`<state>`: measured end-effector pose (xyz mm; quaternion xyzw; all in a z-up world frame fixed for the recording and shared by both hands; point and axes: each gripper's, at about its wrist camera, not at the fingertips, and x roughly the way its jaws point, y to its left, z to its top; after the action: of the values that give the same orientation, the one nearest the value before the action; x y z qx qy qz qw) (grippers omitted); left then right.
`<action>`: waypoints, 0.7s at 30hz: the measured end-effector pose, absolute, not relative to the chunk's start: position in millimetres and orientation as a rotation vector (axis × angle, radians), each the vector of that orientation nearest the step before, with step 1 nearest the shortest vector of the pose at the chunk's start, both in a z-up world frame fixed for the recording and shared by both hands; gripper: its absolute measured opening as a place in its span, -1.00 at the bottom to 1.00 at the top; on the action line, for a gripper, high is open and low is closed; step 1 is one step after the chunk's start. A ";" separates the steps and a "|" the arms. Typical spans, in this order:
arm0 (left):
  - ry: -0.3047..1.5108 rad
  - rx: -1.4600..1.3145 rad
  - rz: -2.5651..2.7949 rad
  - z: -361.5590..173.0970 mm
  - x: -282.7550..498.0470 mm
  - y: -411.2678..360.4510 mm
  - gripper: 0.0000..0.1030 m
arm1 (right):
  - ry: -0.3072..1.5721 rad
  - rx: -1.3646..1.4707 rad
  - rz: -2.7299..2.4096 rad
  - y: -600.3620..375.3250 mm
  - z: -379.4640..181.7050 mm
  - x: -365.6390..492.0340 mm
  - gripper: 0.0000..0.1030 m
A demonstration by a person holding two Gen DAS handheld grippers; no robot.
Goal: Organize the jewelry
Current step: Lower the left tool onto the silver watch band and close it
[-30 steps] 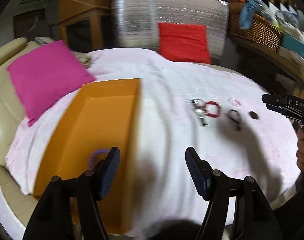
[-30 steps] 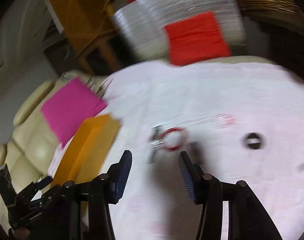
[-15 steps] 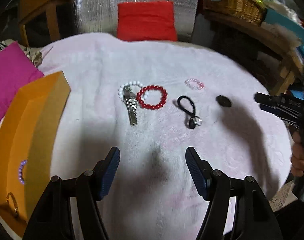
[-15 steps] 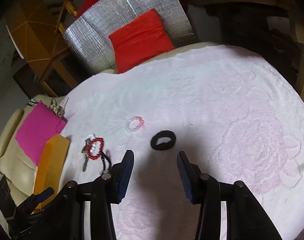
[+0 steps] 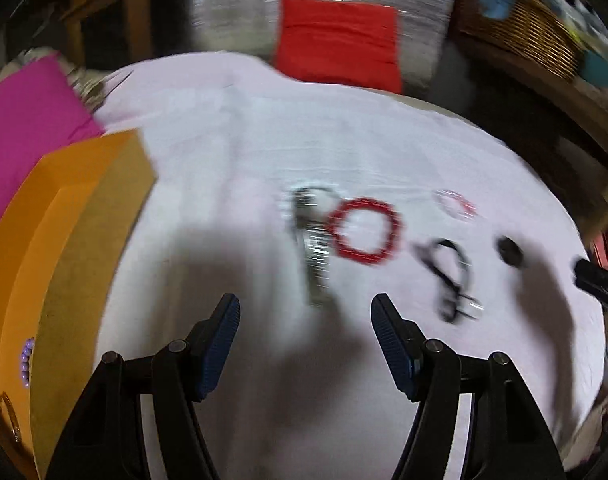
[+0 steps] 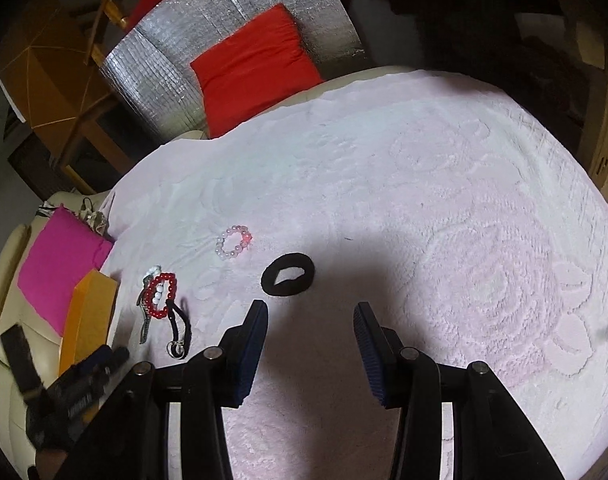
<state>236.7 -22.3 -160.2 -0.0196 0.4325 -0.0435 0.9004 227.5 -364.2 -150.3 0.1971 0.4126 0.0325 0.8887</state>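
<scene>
On the pale pink cloth lie a red bead bracelet, a silver watch, a black hair tie with a metal charm, a pale pink bead bracelet and a black scrunchie. An orange box at the left holds a purple bead bracelet. My left gripper is open, just short of the watch. My right gripper is open, just short of the scrunchie.
A magenta cushion lies beyond the box. A red cushion leans on a silver panel at the back. A wicker basket stands back right. The left gripper body shows at the right view's lower left.
The left gripper has swung from over the box to the right and then closer to the watch and red bracelet. The right gripper has moved closer to the black scrunchie.
</scene>
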 end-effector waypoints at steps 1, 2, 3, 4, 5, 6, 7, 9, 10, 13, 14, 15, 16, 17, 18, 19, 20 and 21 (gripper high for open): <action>0.901 -0.042 -0.077 -163.7 239.8 -18.8 0.34 | 0.857 0.412 0.066 -363.5 -150.6 228.6 -0.07; 0.903 -0.042 -0.077 -166.7 242.2 -18.1 0.33 | 0.857 0.418 0.065 -362.9 -151.2 229.9 -0.07; 0.907 -0.041 -0.082 -169.6 244.4 -19.2 0.33 | 0.859 0.424 0.065 -362.1 -151.7 231.1 -0.07; 0.910 -0.038 -0.087 -172.1 246.8 -21.9 0.33 | 0.860 0.428 0.065 -361.0 -152.2 232.2 -0.07; 0.906 -0.032 -0.099 -174.4 250.0 -26.4 0.33 | 0.860 0.430 0.065 -359.2 -153.0 233.6 -0.07; 0.902 -0.029 -0.111 -175.5 253.2 -29.6 0.33 | 0.862 0.429 0.064 -357.5 -153.8 234.6 -0.07; 0.903 -0.032 -0.119 -177.2 257.1 -31.1 0.33 | 0.866 0.427 0.064 -355.7 -155.0 235.8 -0.07; 0.908 -0.048 -0.114 -181.1 267.8 -30.7 0.33 | 0.872 0.422 0.065 -352.9 -157.2 237.0 -0.07; 0.912 -0.052 -0.112 -184.8 277.0 -30.8 0.31 | 0.874 0.418 0.064 -351.8 -158.0 237.4 -0.07; 0.908 -0.050 -0.111 -190.3 286.9 -27.7 -0.03 | 0.880 0.413 0.061 -350.6 -160.4 238.5 -0.07; 0.902 -0.043 -0.118 -190.3 286.8 -29.1 -0.23 | 0.881 0.414 0.057 -350.7 -161.4 238.8 -0.07; 0.898 -0.034 -0.140 -190.2 287.6 -30.7 -0.42 | 0.883 0.416 0.055 -350.9 -162.1 239.2 -0.07; 0.897 -0.026 -0.152 -190.4 288.0 -32.4 -0.46 | 0.885 0.419 0.053 -351.3 -163.0 239.6 -0.07; 0.896 -0.020 -0.158 -190.2 287.3 -32.6 -0.55 | 0.885 0.421 0.049 -351.8 -163.5 239.8 -0.07; 0.898 -0.022 -0.163 -189.3 287.8 -32.1 -0.67 | 0.884 0.422 0.046 -352.1 -163.8 239.8 -0.07; 0.900 -0.030 -0.173 -188.3 286.6 -30.1 -0.69 | 0.884 0.421 0.044 -352.2 -163.8 239.9 -0.07; 0.902 -0.037 -0.183 -187.4 284.9 -28.0 -0.71 | 0.882 0.420 0.043 -352.2 -163.3 239.8 -0.07; 0.904 -0.038 -0.194 -186.5 281.8 -26.5 -0.75 | 0.880 0.418 0.043 -351.9 -162.7 239.7 -0.07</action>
<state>281.8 -26.5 -186.5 -0.0184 0.4362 -0.0935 0.8948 239.7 -351.9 -162.7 0.2009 0.4228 0.0208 0.8834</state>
